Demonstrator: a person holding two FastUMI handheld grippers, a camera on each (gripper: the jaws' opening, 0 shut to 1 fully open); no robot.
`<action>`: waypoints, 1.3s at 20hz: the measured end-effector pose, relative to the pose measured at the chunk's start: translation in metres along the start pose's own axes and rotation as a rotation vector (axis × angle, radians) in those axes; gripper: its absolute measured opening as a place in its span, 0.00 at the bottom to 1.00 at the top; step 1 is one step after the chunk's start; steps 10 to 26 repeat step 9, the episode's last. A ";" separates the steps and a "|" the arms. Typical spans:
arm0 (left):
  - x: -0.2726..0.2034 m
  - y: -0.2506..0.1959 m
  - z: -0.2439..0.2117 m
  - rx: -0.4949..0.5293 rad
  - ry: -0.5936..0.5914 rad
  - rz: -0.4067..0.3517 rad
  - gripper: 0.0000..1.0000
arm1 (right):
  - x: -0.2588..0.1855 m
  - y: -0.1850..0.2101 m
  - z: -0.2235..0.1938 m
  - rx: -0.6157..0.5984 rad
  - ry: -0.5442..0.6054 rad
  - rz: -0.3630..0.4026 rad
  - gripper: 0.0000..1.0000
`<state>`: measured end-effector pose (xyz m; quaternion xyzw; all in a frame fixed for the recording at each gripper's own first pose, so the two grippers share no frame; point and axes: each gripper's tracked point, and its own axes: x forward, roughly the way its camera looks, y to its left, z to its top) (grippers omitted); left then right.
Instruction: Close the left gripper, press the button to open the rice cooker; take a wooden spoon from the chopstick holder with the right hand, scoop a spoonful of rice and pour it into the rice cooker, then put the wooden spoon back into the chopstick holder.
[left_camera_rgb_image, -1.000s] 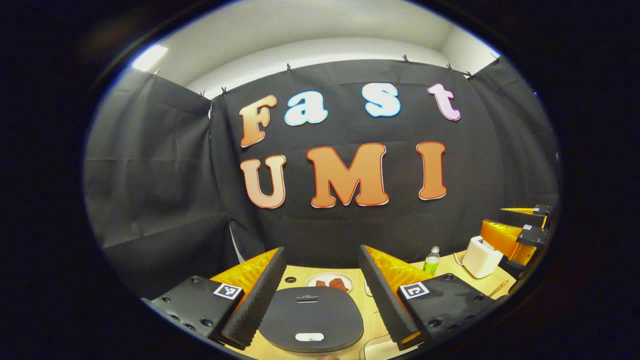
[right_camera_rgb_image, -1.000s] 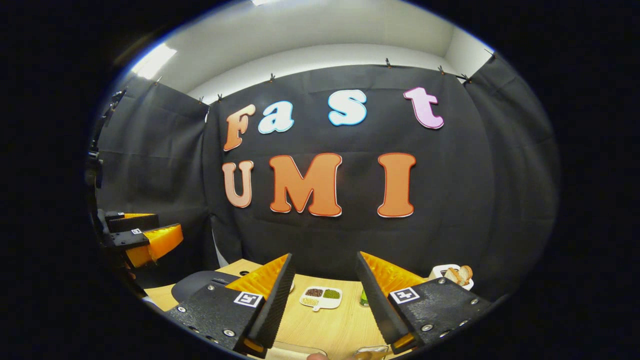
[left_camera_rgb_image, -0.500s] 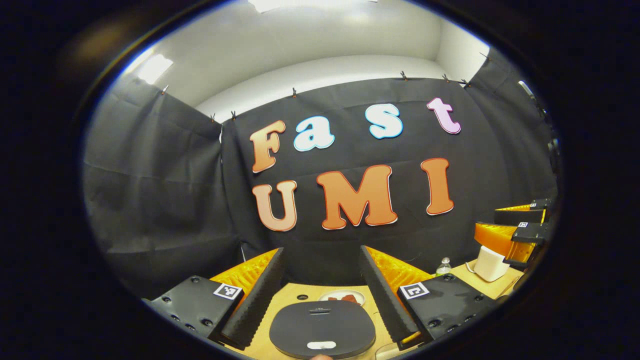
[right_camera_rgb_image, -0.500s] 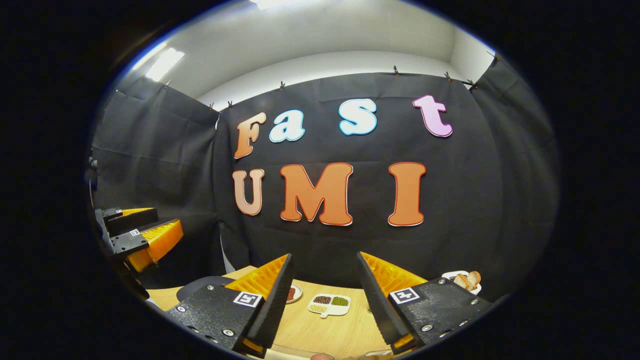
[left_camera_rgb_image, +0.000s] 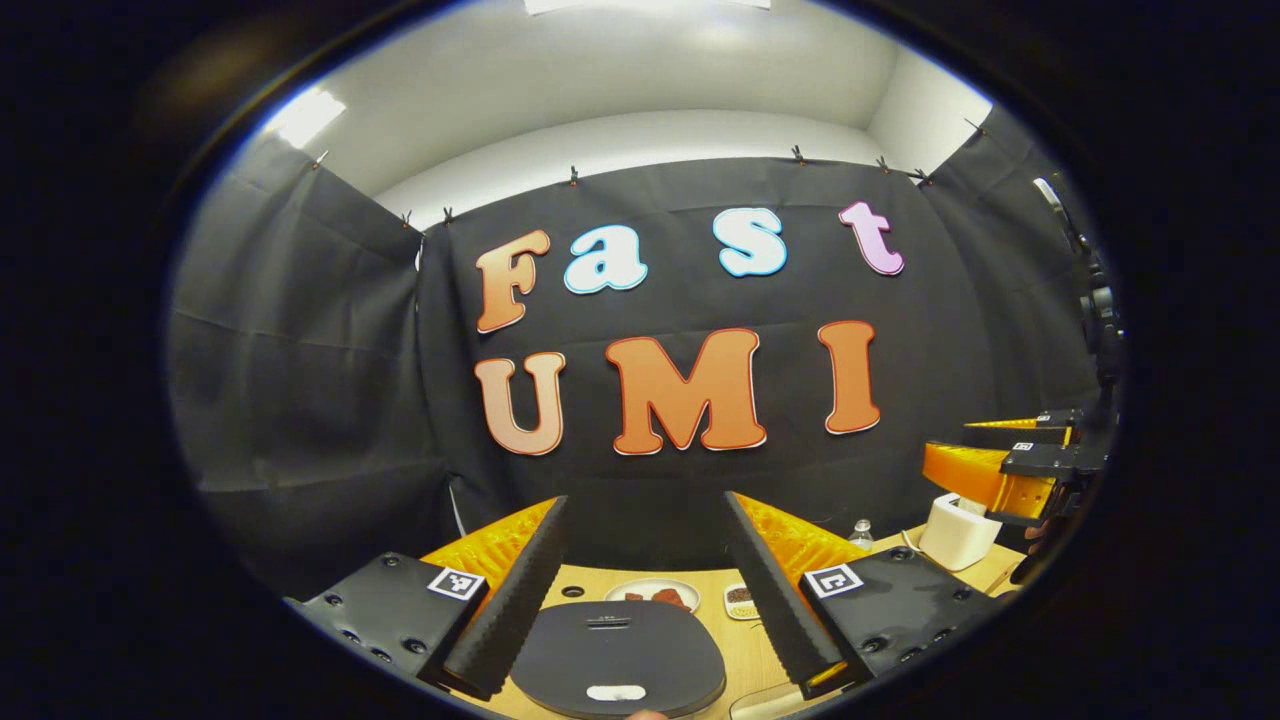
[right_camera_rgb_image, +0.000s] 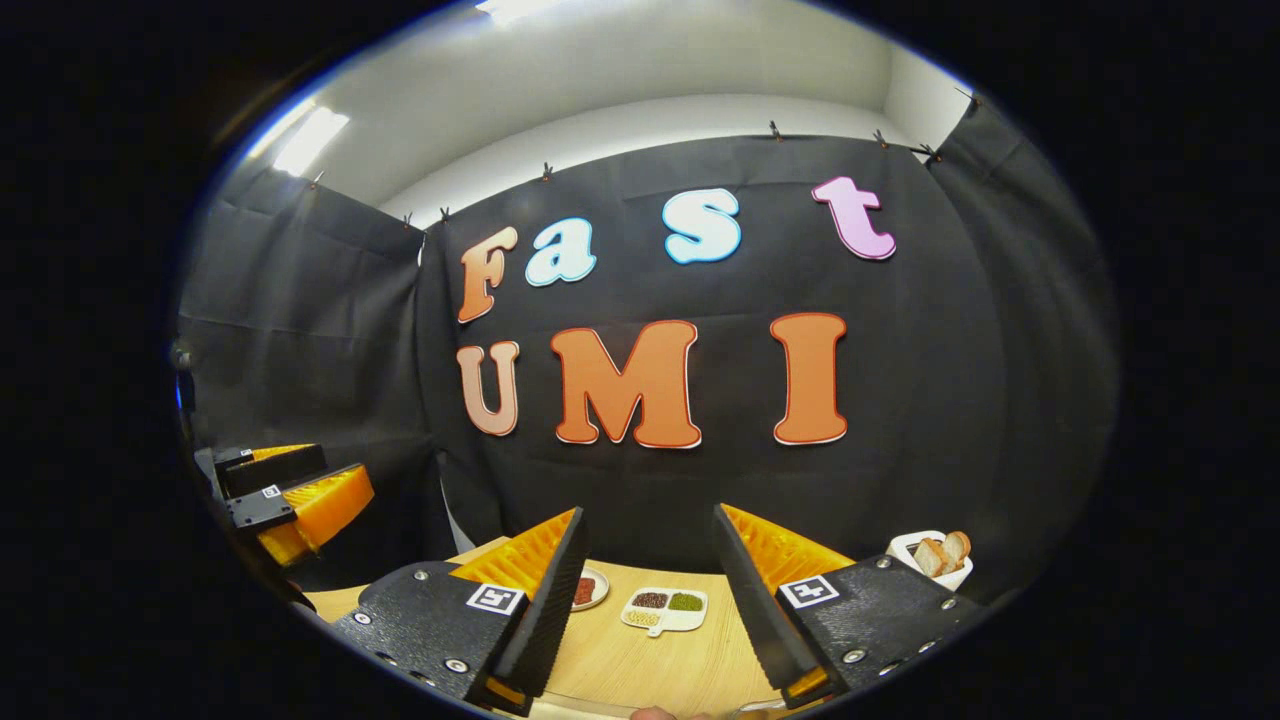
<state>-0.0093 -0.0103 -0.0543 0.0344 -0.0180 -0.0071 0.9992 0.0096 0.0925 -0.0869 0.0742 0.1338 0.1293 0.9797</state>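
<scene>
In the left gripper view, the rice cooker's dark lid (left_camera_rgb_image: 615, 650) lies shut low between my left gripper's fingers, with its white button (left_camera_rgb_image: 615, 692) at the near edge. My left gripper (left_camera_rgb_image: 644, 497) hangs open above the lid, holding nothing. The right gripper (left_camera_rgb_image: 962, 445) floats at the far right, open. In the right gripper view my right gripper (right_camera_rgb_image: 648, 510) stands open and empty over the wooden table (right_camera_rgb_image: 640, 665). The left gripper (right_camera_rgb_image: 345, 465) hovers at the far left, jaws apart.
Behind the cooker sit a plate of red pieces (left_camera_rgb_image: 655, 594), a small dish (left_camera_rgb_image: 740, 595), a bottle (left_camera_rgb_image: 860, 532) and a white toaster (left_camera_rgb_image: 955, 530). The right gripper view shows a divided dish of beans (right_camera_rgb_image: 665, 610), a plate (right_camera_rgb_image: 590, 588) and a bowl of bread (right_camera_rgb_image: 935, 555).
Both views have tilted upward, so the cooker lid and the dishes sit lower in the frames. The right view has turned away from the cooker. Both grippers stay open.
</scene>
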 end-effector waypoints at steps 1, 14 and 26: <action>0.002 -0.001 -0.001 0.001 0.000 -0.003 0.97 | 0.002 -0.002 -0.001 0.000 0.002 -0.004 0.78; 0.020 -0.024 -0.019 -0.034 0.031 -0.079 0.97 | 0.009 -0.017 -0.002 0.073 0.018 -0.040 0.78; 0.020 -0.024 -0.019 -0.034 0.031 -0.079 0.97 | 0.009 -0.017 -0.002 0.073 0.018 -0.040 0.78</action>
